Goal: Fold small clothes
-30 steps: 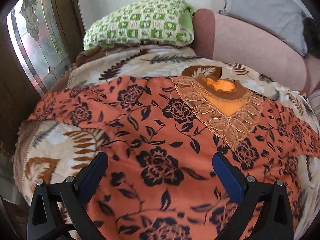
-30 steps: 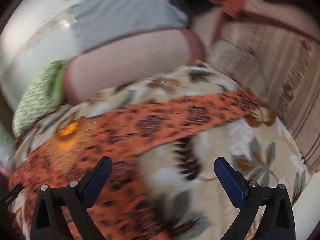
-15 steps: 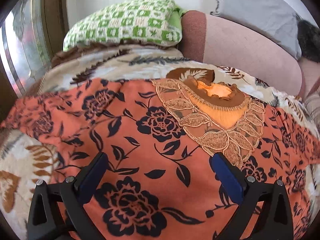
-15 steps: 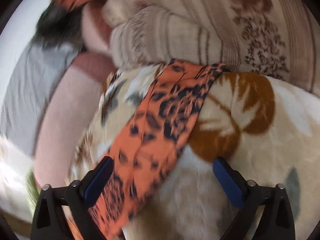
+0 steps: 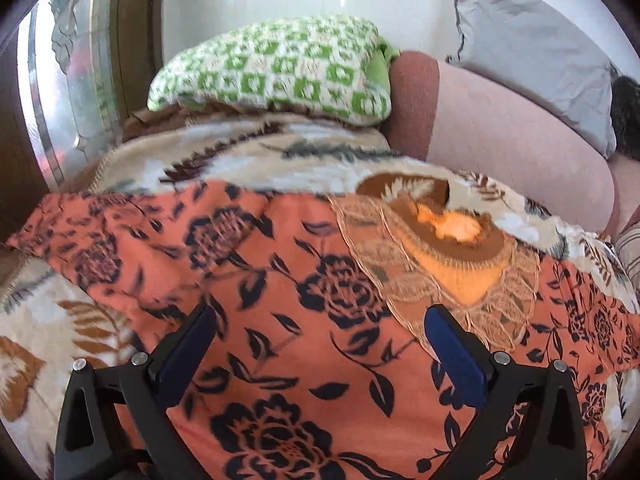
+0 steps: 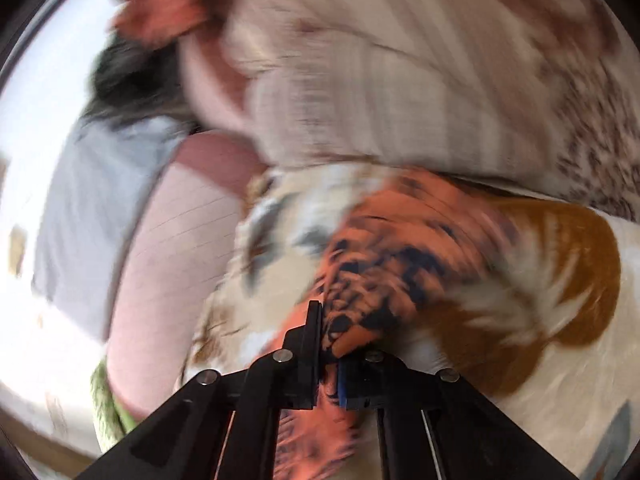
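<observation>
An orange top with black flowers (image 5: 304, 312) and a lace collar (image 5: 452, 276) lies spread on a leaf-patterned blanket (image 5: 248, 160). My left gripper (image 5: 320, 344) is open just above the top's chest, its blue pads wide apart. In the right wrist view, blurred by motion, my right gripper (image 6: 330, 360) is shut on the top's right sleeve (image 6: 400, 256), which runs forward from the jaws across the blanket (image 6: 552, 360).
A green checked pillow (image 5: 280, 68), a pink bolster (image 5: 500, 132) and a grey cushion (image 5: 528, 44) lie behind the top. A wooden-framed mirror (image 5: 68, 92) stands at the left. A striped floral cushion (image 6: 440, 72) lies beyond the sleeve.
My right gripper swung to the sleeve and shut on it. My left gripper moved forward over the top and shifted slightly; it stayed open.
</observation>
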`<action>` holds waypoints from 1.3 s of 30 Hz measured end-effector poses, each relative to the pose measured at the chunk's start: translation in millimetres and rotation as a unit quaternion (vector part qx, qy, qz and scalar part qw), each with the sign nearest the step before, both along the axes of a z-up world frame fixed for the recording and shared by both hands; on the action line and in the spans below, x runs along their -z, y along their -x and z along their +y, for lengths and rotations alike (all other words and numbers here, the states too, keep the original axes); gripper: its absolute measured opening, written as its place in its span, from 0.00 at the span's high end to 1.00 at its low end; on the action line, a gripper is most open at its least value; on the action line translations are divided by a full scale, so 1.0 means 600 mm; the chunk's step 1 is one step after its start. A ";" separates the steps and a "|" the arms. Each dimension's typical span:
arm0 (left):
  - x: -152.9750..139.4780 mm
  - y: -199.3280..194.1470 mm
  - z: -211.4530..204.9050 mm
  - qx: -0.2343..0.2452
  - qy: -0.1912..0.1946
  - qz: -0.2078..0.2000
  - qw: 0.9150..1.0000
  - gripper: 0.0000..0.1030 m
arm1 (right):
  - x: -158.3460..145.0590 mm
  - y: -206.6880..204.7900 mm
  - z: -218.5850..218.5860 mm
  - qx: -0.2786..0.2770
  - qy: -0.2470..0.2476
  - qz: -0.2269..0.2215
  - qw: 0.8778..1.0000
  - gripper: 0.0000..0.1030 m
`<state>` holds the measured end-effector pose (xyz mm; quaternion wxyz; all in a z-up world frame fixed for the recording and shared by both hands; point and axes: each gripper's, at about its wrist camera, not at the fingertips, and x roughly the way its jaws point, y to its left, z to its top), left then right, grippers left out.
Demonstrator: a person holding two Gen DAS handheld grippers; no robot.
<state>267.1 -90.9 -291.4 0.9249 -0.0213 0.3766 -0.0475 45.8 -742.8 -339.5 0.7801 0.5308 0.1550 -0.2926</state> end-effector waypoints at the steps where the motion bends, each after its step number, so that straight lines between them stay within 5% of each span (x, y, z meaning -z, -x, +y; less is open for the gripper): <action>1: -0.009 0.001 0.007 -0.006 -0.002 -0.009 1.000 0.00 | -0.018 -0.009 0.016 -0.014 0.006 -0.009 1.000 0.94; 5: -0.035 0.001 0.039 -0.034 -0.006 -0.032 0.999 0.00 | -0.109 -0.071 0.123 -0.097 0.037 -0.048 0.993 0.94; 12: -0.076 -0.003 0.125 -0.102 -0.007 -0.057 0.993 0.00 | -0.202 -0.230 0.423 -0.263 0.066 -0.101 0.957 0.94; 19: -0.088 -0.010 0.235 -0.172 0.008 -0.052 0.984 0.00 | -0.140 -0.380 0.713 -0.381 0.017 -0.094 0.920 0.94; 22: -0.081 -0.018 0.280 -0.199 0.013 -0.036 0.979 0.00 | -0.085 -0.442 0.828 -0.428 0.018 -0.043 0.903 0.90; 24: -0.076 -0.022 0.303 -0.210 0.018 -0.025 0.977 0.00 | -0.048 -0.465 0.882 -0.461 0.019 0.008 0.887 0.83; 25: -0.075 -0.023 0.313 -0.215 0.021 -0.021 0.976 0.00 | -0.025 -0.474 0.909 -0.479 0.019 0.039 0.877 0.67; 26: -0.074 -0.024 0.322 -0.220 0.022 -0.018 0.975 0.00 | -0.004 -0.482 0.932 -0.496 0.019 0.072 0.865 0.37; 27: -0.073 -0.025 0.328 -0.222 0.024 -0.017 0.975 0.00 | 0.016 -0.485 0.950 -0.513 0.014 0.093 0.853 0.31; 29: -0.074 -0.025 0.336 -0.224 0.029 -0.016 0.974 0.00 | 0.014 -0.462 0.963 -0.521 0.050 0.066 0.849 0.26; 35: -0.077 -0.023 0.330 -0.218 0.029 -0.014 0.975 0.00 | -0.012 -0.396 0.931 -0.594 0.061 0.008 0.802 0.26; 37: -0.078 -0.021 0.325 -0.215 0.026 -0.015 0.976 0.00 | -0.021 -0.382 0.901 -0.578 0.048 -0.014 0.814 0.26; 39: -0.079 -0.020 0.323 -0.212 0.026 -0.015 0.977 0.00 | -0.016 -0.362 0.840 -0.517 0.013 -0.035 0.855 0.26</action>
